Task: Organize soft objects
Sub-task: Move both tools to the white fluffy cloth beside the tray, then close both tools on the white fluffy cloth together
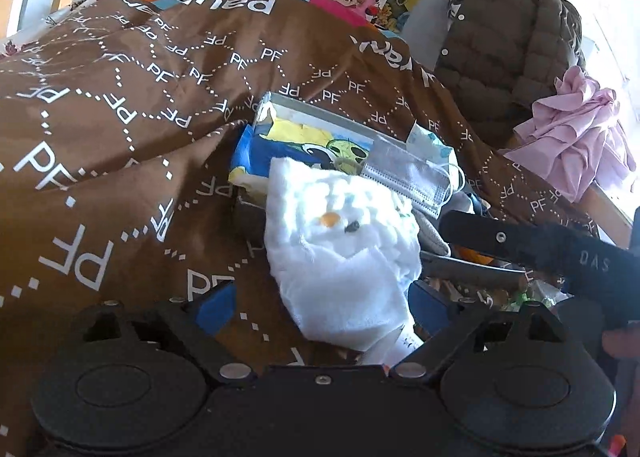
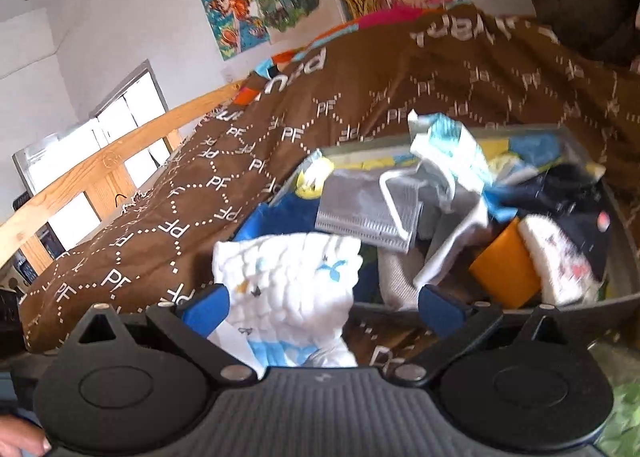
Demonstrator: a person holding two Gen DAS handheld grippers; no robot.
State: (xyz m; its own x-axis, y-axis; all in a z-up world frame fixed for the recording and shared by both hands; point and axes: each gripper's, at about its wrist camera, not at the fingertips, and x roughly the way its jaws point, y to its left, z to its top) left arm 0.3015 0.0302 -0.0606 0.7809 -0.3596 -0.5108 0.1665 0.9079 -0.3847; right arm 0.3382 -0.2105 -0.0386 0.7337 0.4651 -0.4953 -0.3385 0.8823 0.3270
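Both grippers stand with their jaws spread. Our left gripper (image 1: 320,307) has the white quilted cloth (image 1: 340,253) lying between its blue pads (image 1: 214,307), yet neither pad seems to press it, so we judge it released rather than held. Our right gripper (image 2: 324,307) shows the same cloth (image 2: 288,297) draped over its left pad and trailing under the body, with the other pad well apart from it: open, gripping nothing.

Just ahead of both grippers sits the grey bin (image 2: 616,297), resting on the brown blanket (image 1: 120,129). It is heaped with soft things: a grey face mask (image 2: 364,217) near the top, an orange piece (image 2: 508,269) and a dark garment (image 2: 568,197) to the right of our right gripper. The cloth hangs over the bin's near rim, half in and half out.

We think the risk lies there. If either gripper closes on only a loose fold, the cloth may slip free or drag the mask out with it. The pile is unstable, so a nudge at the rim could spill it onto the blanket. With the right gripper's finger reaching across our left view, the two could also collide.
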